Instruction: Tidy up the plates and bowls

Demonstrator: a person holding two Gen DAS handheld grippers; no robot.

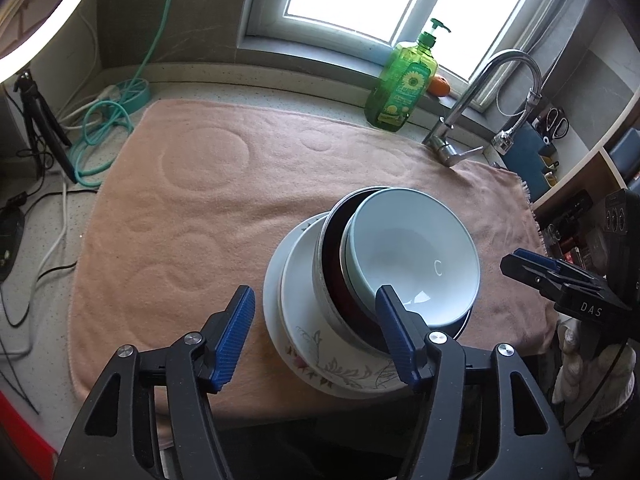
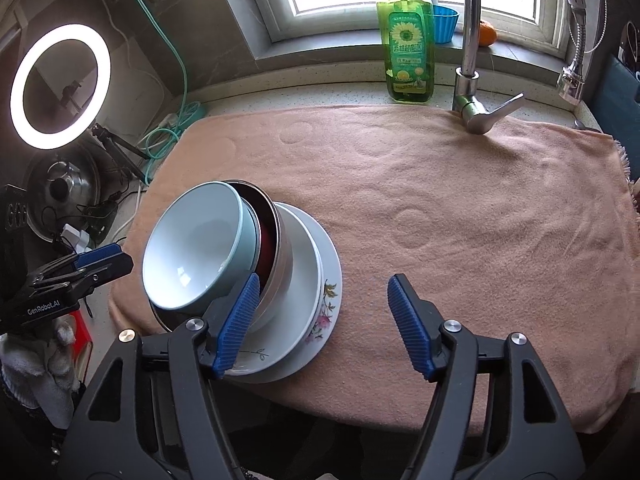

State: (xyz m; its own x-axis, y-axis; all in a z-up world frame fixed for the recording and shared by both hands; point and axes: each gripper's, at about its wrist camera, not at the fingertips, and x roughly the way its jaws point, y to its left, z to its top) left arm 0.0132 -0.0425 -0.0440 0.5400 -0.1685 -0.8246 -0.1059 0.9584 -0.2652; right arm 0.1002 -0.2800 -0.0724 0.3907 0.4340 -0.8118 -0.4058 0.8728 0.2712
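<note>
While both tools stand spread and empty, the stack of bowls [image 1: 400, 264] on plates [image 2: 320, 280] lies between them: right of the left tool [image 1: 316, 332], left of the right tool [image 2: 320, 324], equally near.

The pink towel [image 2: 460, 216] is lying bare across most of the counter, leaving open passage. The stack of dishes [image 2: 248, 272] is blocking its front edge, while the soap bottle [image 2: 410, 52] and faucet [image 2: 472, 80] are crowding the back edge.
</note>
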